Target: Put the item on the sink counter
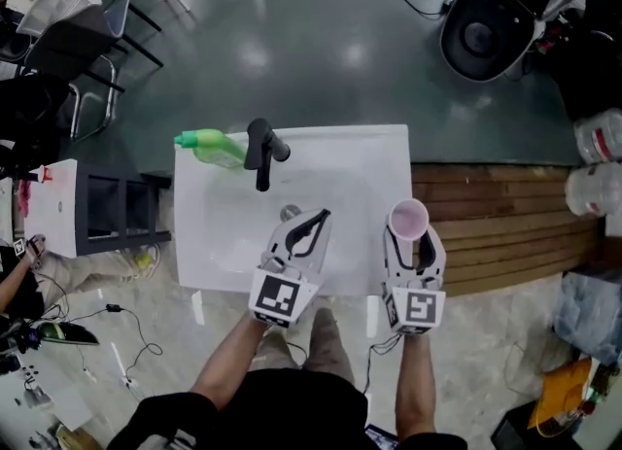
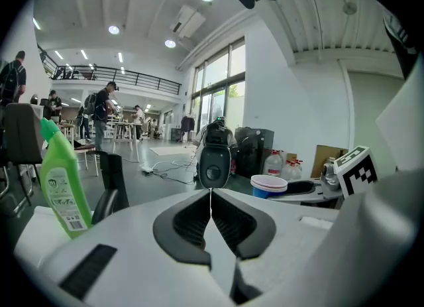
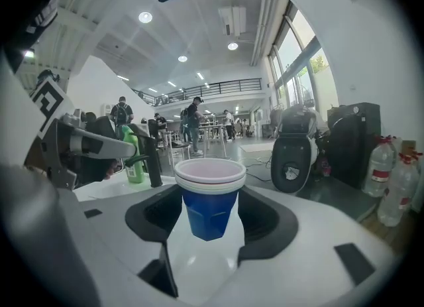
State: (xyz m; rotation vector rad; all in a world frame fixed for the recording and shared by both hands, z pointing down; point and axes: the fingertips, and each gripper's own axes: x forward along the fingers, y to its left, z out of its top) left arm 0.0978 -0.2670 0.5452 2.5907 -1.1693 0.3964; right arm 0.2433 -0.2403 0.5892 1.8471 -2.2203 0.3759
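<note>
**Blue cup** (image 3: pixel 209 201), with a pale rim and a pinkish inside, stood upright between the jaws of the right gripper (image 1: pixel 412 237). The jaws stood wide apart, and their dark pads clasped the cup on either side just under the rim. In the head view the cup lay over the front right part of the white sink counter (image 1: pixel 374 158), right of the basin. No view showed whether its base touched the counter.

**Left gripper** (image 1: pixel 318 219): its jaws were closed tip to tip with nothing between them. It pointed over the front of the basin, close to the drain (image 1: pixel 290 212).

**Surroundings.** A black faucet (image 1: pixel 262 150) stood at the back of the basin. A green bottle (image 1: pixel 212 146) lay just to its left, at the counter's back left corner. Brown wooden planks (image 1: pixel 496 220) adjoined the counter on its right. A person's forearms, in dark sleeves, carried both grippers from the lower edge of the head view.
</note>
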